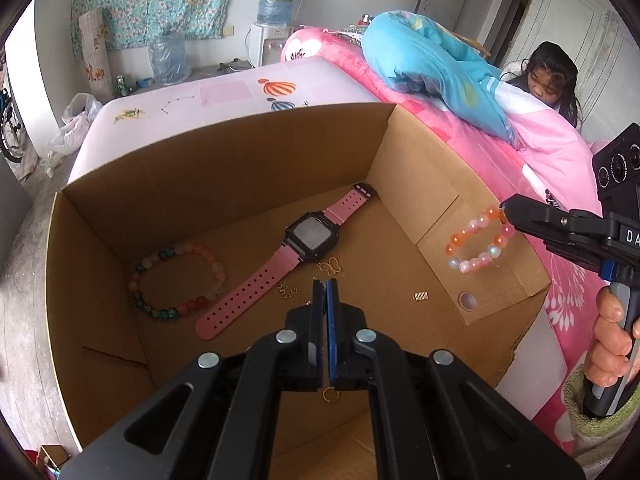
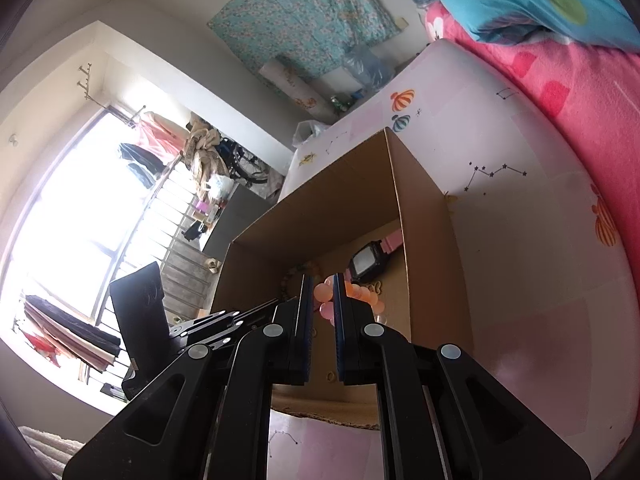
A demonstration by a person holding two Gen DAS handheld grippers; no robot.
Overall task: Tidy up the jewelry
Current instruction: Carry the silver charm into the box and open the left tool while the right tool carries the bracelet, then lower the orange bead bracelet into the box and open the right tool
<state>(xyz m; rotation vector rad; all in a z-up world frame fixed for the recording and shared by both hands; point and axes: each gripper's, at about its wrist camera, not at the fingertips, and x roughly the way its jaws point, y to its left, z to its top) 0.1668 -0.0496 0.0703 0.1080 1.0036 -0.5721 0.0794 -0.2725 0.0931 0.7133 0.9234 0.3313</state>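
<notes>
Bed (image 1: 224,96) with pale pink balloon-print sheet, pink blanket (image 1: 560,152) and blue quilt (image 1: 424,60) piled far right. Open cardboard box (image 1: 240,160) sits on the bed, serving as the collecting bin for the jewelry, flap folded out on its right side. Inside on the floor: pink-strap digital watch (image 1: 308,236) lying flat diagonally in the middle, multicolour bead bracelet (image 1: 176,280) to its left near the box wall, apart from the strap tip. Right gripper (image 1: 505,210) comes in from the right over the box's right flap, clenched on an orange-and-white bead bracelet (image 1: 478,242) that dangles below its tips, likely carried over to be dropped in with the rest. Left gripper (image 1: 325,292) is near centre, jaws pressed together with nothing visibly between them, angled down at the small gold pieces, probably lining up the next pick. Small stuff on the box floor: gold butterfly charm (image 1: 331,266) just beyond the left tips, gold chain bit (image 1: 287,290) left of them, tiny rectangular charm (image 1: 420,296) to the right, gold ring (image 1: 329,394) near, under the jaws. Writing: only "DA" readable on the right gripper body, rest cut off; water jug (image 1: 276,0) label far back too blurred.
</notes>
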